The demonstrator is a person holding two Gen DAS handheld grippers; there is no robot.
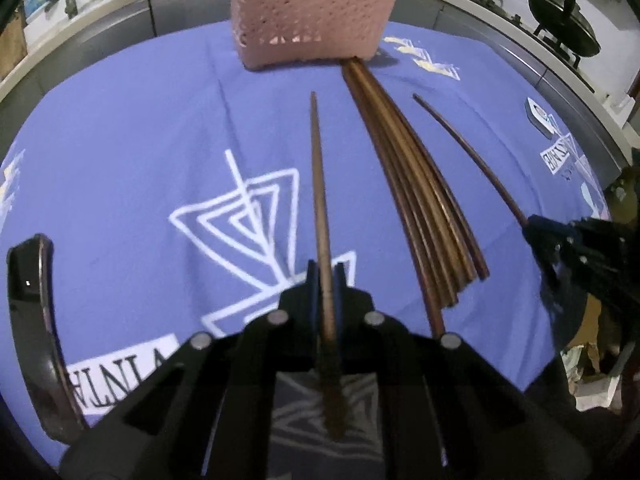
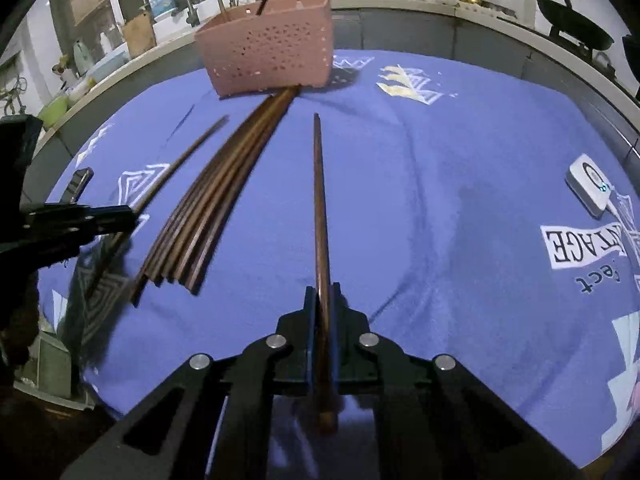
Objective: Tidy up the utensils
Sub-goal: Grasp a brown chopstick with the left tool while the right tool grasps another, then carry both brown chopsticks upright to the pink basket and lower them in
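A pink perforated utensil basket (image 1: 308,16) stands at the far side of the blue cloth; it also shows in the right wrist view (image 2: 272,50), with one dark stick inside. A bundle of several brown chopsticks (image 1: 416,200) lies on the cloth in front of it, also seen in the right wrist view (image 2: 208,204). My left gripper (image 1: 326,276) is shut on one chopstick (image 1: 320,184) that points toward the basket. My right gripper (image 2: 323,296) is shut on another chopstick (image 2: 320,200), also pointing forward. Each gripper shows at the other view's edge: right (image 1: 536,228), left (image 2: 132,216).
The blue printed cloth (image 2: 440,200) covers the table. A small white device (image 2: 590,186) lies at the right edge. A dark curved object (image 1: 36,320) lies at the left. Woks (image 1: 560,20) and a sink counter stand behind.
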